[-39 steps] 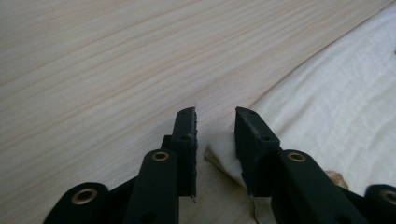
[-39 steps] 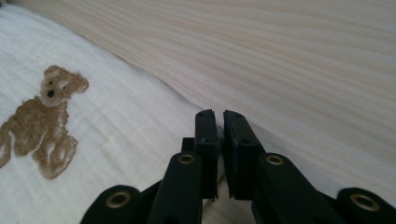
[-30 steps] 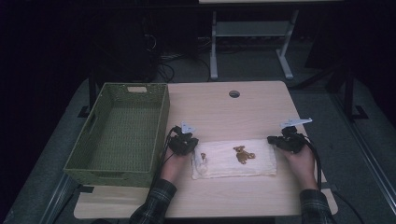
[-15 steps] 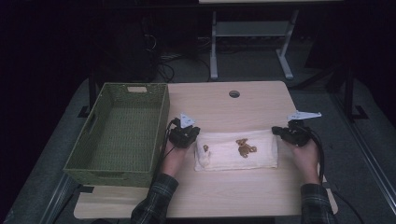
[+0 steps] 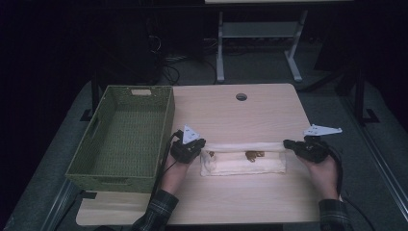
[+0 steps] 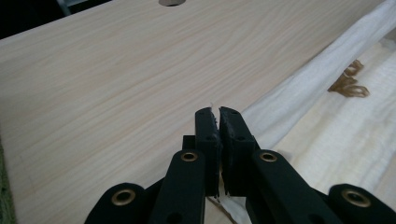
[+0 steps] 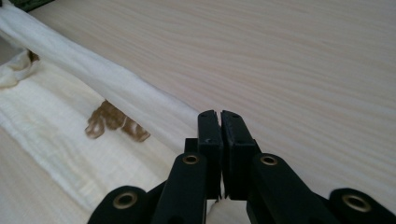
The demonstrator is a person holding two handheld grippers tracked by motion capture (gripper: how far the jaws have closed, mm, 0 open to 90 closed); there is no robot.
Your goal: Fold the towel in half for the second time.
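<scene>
A white cloth (image 5: 243,161) with a brown pattern (image 5: 253,154) lies on the wooden table (image 5: 231,115). Its far edge is lifted and stretched into a taut band (image 5: 245,146) between my two grippers. My left gripper (image 5: 201,147) is shut on the cloth's left corner; in the left gripper view the cloth (image 6: 299,93) runs away from the closed jaws (image 6: 217,112). My right gripper (image 5: 287,143) is shut on the right corner, and the cloth (image 7: 93,70) stretches off to the left from its tips (image 7: 218,114). The brown pattern (image 7: 114,122) peeks out under the lifted edge.
A green woven basket (image 5: 122,137) stands at the table's left, close to my left hand. A round cable hole (image 5: 241,96) sits near the far edge. Bare tabletop lies beyond the cloth. A metal stand (image 5: 255,43) and cables are on the floor behind.
Both grippers have risen and moved apart, lifting the cloth's far edge off the table and pulling it taut. The brown pattern is now partly covered by the raised edge.
</scene>
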